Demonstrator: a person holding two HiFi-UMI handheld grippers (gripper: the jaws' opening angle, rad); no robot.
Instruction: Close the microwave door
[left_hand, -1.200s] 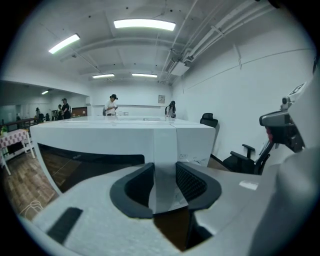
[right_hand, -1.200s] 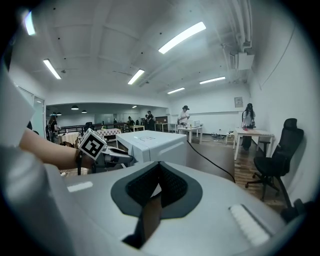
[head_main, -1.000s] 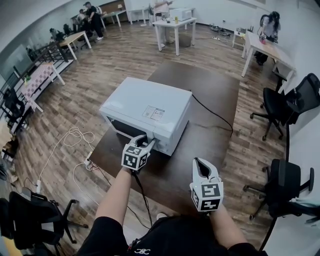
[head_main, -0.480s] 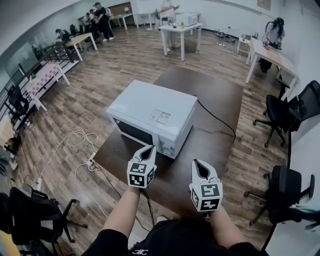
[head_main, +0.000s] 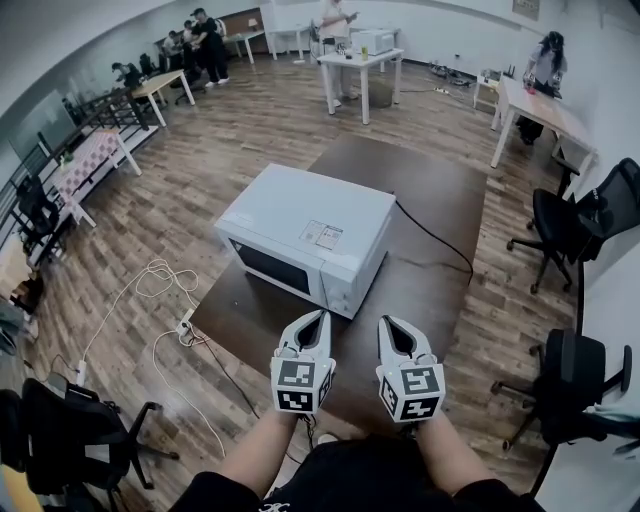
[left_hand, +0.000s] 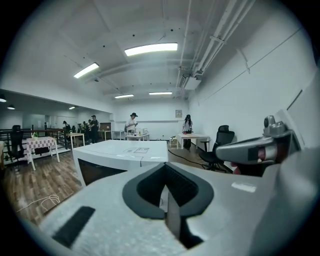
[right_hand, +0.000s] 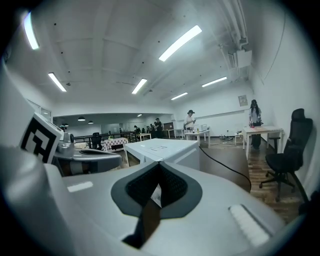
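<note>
A white microwave (head_main: 306, 235) stands on the dark brown table (head_main: 420, 260), its dark-windowed door flat against the front. The same microwave (left_hand: 120, 155) fills the left middle of the left gripper view, and in the right gripper view the microwave (right_hand: 165, 150) lies straight ahead. My left gripper (head_main: 315, 322) hangs shut and empty over the table's near edge, clear of the door. Beside it, my right gripper (head_main: 390, 328) is shut too, holding nothing. Both point toward the microwave's front.
A black power cord (head_main: 432, 232) runs from the microwave's back across the table to the right. White cables and a power strip (head_main: 160, 300) lie on the wood floor at left. Office chairs (head_main: 575, 215) stand at right. People and tables are far back.
My left gripper has left the microwave door, shut its jaws and come back toward me, beside the right one. The door now lies flat. The right gripper has barely shifted.
</note>
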